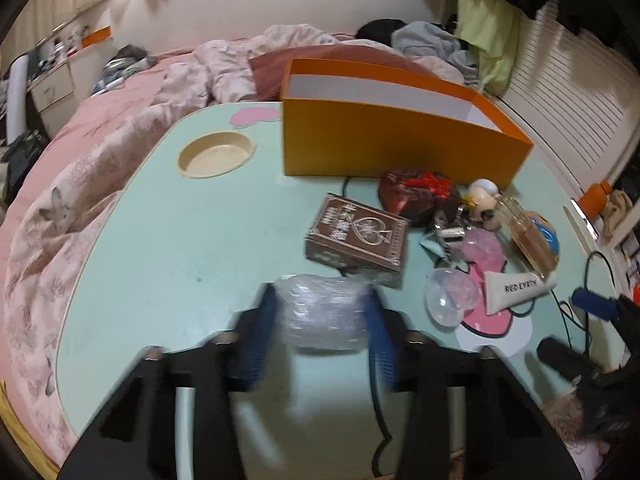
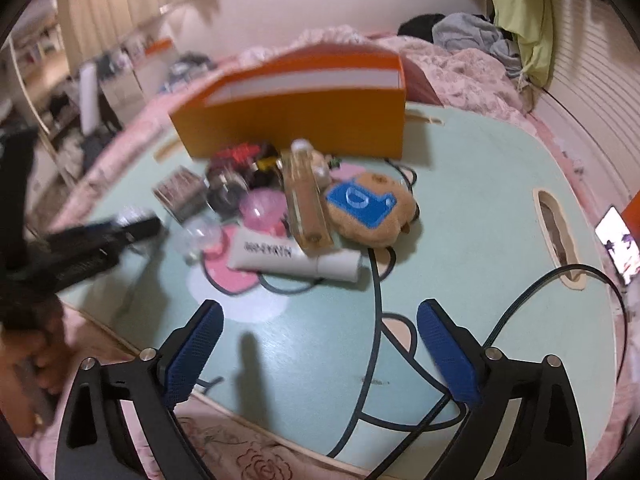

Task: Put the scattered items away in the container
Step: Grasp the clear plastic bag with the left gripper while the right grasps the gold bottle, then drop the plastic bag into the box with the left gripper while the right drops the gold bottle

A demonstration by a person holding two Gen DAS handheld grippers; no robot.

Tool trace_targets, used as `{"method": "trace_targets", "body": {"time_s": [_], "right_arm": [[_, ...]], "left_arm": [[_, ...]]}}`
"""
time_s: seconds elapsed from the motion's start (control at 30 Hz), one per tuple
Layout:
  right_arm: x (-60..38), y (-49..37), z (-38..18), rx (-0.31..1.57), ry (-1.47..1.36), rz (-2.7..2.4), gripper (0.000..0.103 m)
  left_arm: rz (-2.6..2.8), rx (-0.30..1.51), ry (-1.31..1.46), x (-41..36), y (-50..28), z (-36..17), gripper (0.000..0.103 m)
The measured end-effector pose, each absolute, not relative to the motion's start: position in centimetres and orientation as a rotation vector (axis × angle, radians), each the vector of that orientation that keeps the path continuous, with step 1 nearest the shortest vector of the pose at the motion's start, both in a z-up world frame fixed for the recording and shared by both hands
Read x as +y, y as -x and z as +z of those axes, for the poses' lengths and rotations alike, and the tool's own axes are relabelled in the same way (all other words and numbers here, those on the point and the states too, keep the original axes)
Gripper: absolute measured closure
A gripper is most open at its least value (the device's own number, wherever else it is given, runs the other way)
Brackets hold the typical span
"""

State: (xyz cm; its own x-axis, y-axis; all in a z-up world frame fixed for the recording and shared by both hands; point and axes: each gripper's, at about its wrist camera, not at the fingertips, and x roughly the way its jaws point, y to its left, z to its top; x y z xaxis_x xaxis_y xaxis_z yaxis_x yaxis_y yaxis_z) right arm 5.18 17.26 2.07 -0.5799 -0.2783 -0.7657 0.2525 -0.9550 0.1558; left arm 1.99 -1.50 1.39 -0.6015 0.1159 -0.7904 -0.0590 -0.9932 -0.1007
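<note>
Left gripper (image 1: pixel 322 312) closed on a bubble-wrapped bundle (image 1: pixel 323 310), blue pads pressing both its sides, low over the mint-green table (image 1: pixel 160 248). Right gripper (image 2: pixel 320 354) spread wide, nothing between its jaws, over bare tabletop. Beyond the bundle: brown card box (image 1: pixel 356 236), then the clutter pile. Farthest, straight ahead and slightly right of the left gripper: the orange container (image 1: pixel 400 144), open-topped, long axis across the view. Left hand carries; judged next move is forward.

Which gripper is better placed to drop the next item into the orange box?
Left. The left gripper is closed on the clear bubble-wrapped bundle, facing the orange cardboard box. The right gripper is open, over bare table.
</note>
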Motion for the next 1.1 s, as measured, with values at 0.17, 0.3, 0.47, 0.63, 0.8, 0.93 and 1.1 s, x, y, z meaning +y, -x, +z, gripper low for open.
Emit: {"method": "trace_targets", "body": {"time_s": [0.17,0.3,0.47,0.63,0.8,0.93,1.1], "right_arm": [[16.9,-4.6,2.2,-0.108,-1.218,-2.463,0.017],[17.8,-3.7,2.8,-0.220,-1.190,-2.451,0.023],[16.9,-2.2,4.6,-0.095,-1.082,-2.525,0.052],[14.6,-0.3,3.6,0.081,-1.147,-2.538,0.069],[14.8,0.4,2.5,0.060,-1.207,-2.491,0.086],[16.1,-0.2,3.2,-0.045,-1.160,-2.472,0.086],[16.8,0.8,5.3,-0.162,-1.127,-2.427,0.086]], "left_arm": [[2.749,-0.133,1.246,-1.8,-3.7,2.7,0.068],[2.763,-0.131,1.224,-2.2,-4.5,3.5,0.068],[2.759,-0.165,1.201,-2.5,-4.7,4.2,0.067],[2.749,-0.159,1.190,-2.1,-4.9,4.4,0.067],[2.745,-0.154,1.192,-1.9,-4.8,4.4,0.067],[2.736,-0.146,1.177,-1.7,-4.4,4.9,0.067],[2.740,-0.114,1.105,-1.3,-2.8,7.4,0.068]]}}
